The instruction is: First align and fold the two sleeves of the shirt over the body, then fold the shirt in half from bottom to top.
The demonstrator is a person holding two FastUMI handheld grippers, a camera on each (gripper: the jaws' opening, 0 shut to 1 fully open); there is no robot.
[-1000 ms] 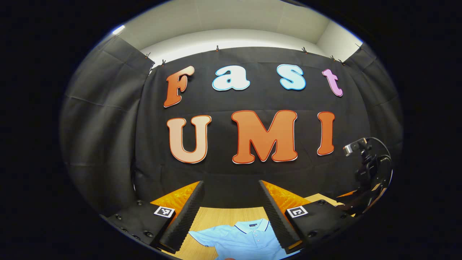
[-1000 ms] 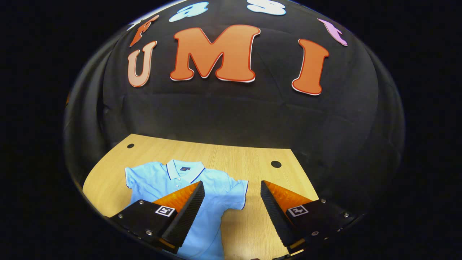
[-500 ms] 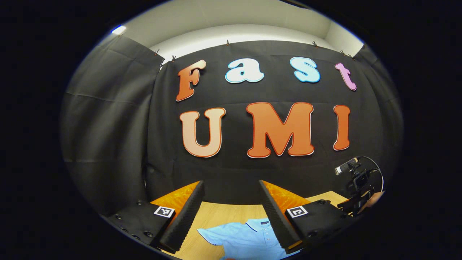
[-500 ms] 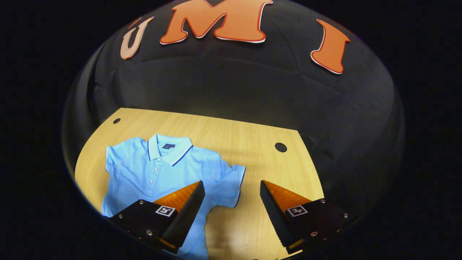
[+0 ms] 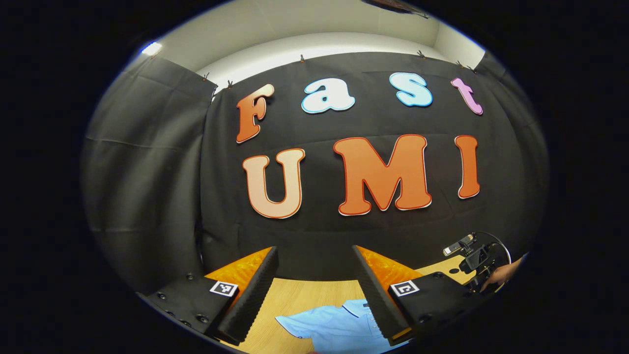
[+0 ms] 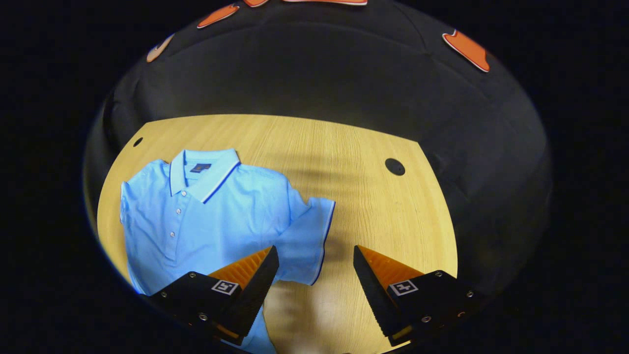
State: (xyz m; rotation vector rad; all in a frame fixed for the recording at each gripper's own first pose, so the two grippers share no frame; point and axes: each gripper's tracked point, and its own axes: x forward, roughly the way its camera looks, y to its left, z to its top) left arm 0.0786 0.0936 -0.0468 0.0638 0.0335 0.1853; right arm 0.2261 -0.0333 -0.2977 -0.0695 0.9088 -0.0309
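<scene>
A light blue polo shirt [image 6: 206,211] lies face up on the wooden table [image 6: 373,206], collar toward the booth wall. Its right sleeve [image 6: 307,236], edged in dark blue, spreads out toward my right gripper [image 6: 315,255]. That gripper hovers open above the sleeve's hem, with nothing between its fingers. In the left gripper view the shirt [image 5: 334,327] shows low between the fingers of my left gripper [image 5: 314,255], which is open and held higher, pointing at the wall. The right gripper [image 5: 474,258] and the hand holding it appear at the far right of that view.
Round holes [image 6: 394,166] [image 6: 138,141] sit near the table's far corners. Black cloth walls close the table at the back and on both sides. Bare wood lies to the right of the shirt.
My right gripper has tilted down and come closer to the shirt's right sleeve. The left gripper has shifted only a little. Both stay open.
</scene>
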